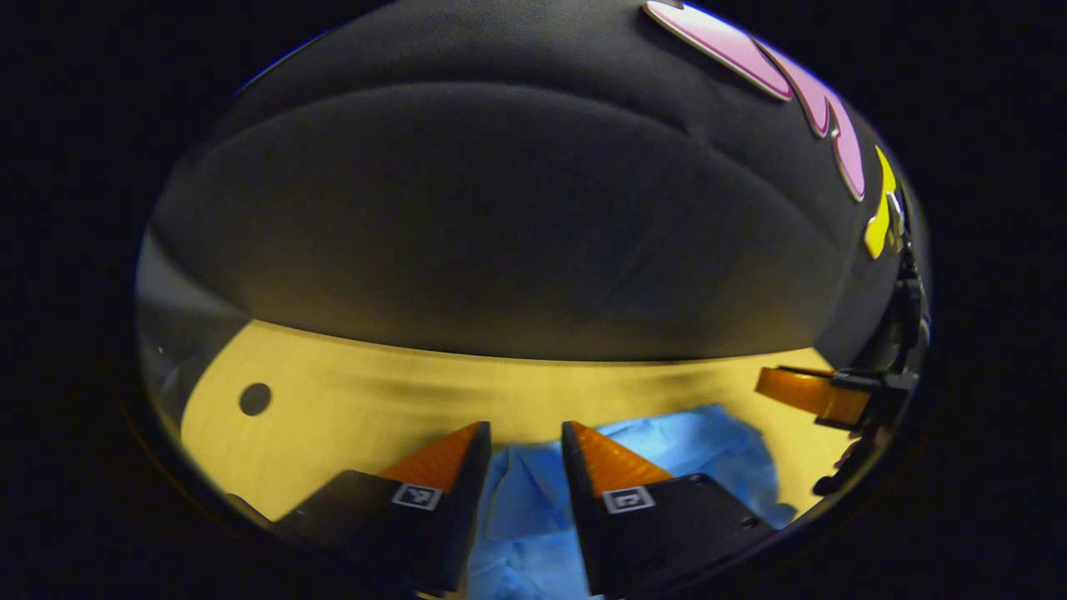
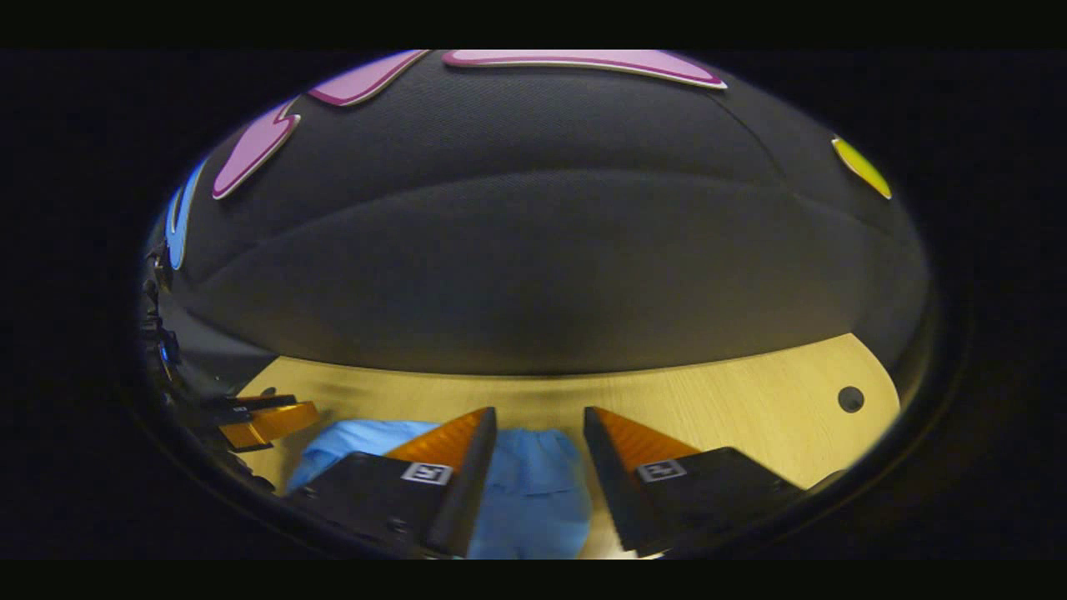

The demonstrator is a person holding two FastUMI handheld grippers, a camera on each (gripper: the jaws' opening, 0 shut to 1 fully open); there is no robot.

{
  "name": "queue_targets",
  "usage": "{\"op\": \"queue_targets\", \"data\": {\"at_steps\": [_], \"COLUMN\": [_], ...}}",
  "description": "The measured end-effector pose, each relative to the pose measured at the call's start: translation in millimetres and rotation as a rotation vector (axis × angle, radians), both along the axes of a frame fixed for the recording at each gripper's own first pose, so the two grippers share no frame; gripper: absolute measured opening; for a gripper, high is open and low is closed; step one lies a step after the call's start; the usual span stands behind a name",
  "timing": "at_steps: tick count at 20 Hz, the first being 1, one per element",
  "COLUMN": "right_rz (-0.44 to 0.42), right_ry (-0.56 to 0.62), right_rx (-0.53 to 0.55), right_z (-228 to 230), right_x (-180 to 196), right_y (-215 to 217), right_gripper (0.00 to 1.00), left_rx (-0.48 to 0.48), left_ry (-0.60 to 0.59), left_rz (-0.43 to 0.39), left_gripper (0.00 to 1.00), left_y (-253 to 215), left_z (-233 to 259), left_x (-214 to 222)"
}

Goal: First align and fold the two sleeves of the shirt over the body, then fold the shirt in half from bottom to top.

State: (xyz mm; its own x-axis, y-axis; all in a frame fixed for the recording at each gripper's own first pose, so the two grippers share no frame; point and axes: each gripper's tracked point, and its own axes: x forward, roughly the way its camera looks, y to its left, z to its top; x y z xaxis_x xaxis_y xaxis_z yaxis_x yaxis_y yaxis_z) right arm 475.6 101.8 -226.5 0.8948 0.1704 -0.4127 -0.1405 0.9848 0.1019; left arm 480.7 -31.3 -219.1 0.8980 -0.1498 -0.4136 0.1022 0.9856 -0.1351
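A light blue shirt (image 1: 533, 517) lies rumpled on the wooden table (image 1: 350, 408). In the left gripper view my left gripper (image 1: 525, 437) hovers open over the cloth, with blue fabric showing in the gap between its fingers. Far right in that view is the right gripper (image 1: 813, 392), above the table beyond the shirt. In the right gripper view the same shirt (image 2: 533, 492) lies below my right gripper (image 2: 538, 425), which is open with nothing between its fingers. The left gripper (image 2: 267, 421) appears at the left edge there, near the shirt's edge.
The wooden table (image 2: 750, 400) runs back to the black cloth wall (image 2: 533, 267). A round hole (image 1: 255, 398) sits in the tabletop at the left of the left gripper view, and a round hole (image 2: 850, 399) at the right of the right gripper view.
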Motion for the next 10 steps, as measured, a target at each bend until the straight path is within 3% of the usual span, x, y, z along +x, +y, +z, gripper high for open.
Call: {"op": "queue_targets", "data": {"at_steps": [2,4,5,6,7,8,9,10], "right_rz": [-0.015,-0.038,-0.043,-0.047,-0.054,-0.06,-0.068,-0.074], "right_ry": [-0.042,-0.096,-0.125,-0.147,-0.169,-0.191,-0.21,-0.228], "right_rx": [-0.02,-0.063,-0.088,-0.111,-0.131,-0.143,-0.147,-0.147], "right_z": [10,28,40,49,57,68,81,92], "right_x": [-10,-30,-47,-63,-77,-93,-110,-126], "right_y": [-13,-27,-33,-38,-42,-45,-47,-46], "right_gripper": [0.8,1.0,0.98,0.9,0.91,0.98,0.98,0.98], "left_rx": [0.001,0.014,0.031,0.054,0.082,0.103,0.117,0.12], "left_ry": [-0.058,-0.128,-0.165,-0.195,-0.219,-0.246,-0.276,-0.306], "left_rz": [0.028,0.047,0.045,0.037,0.03,0.022,0.013,0.003], "left_gripper": [1.0,0.99,0.98,0.97,0.97,0.97,0.92,0.97], "left_y": [17,23,22,22,25,25,23,21], "left_z": [17,49,61,76,88,102,115,128], "left_x": [-9,-26,-34,-46,-60,-74,-90,-107]}}
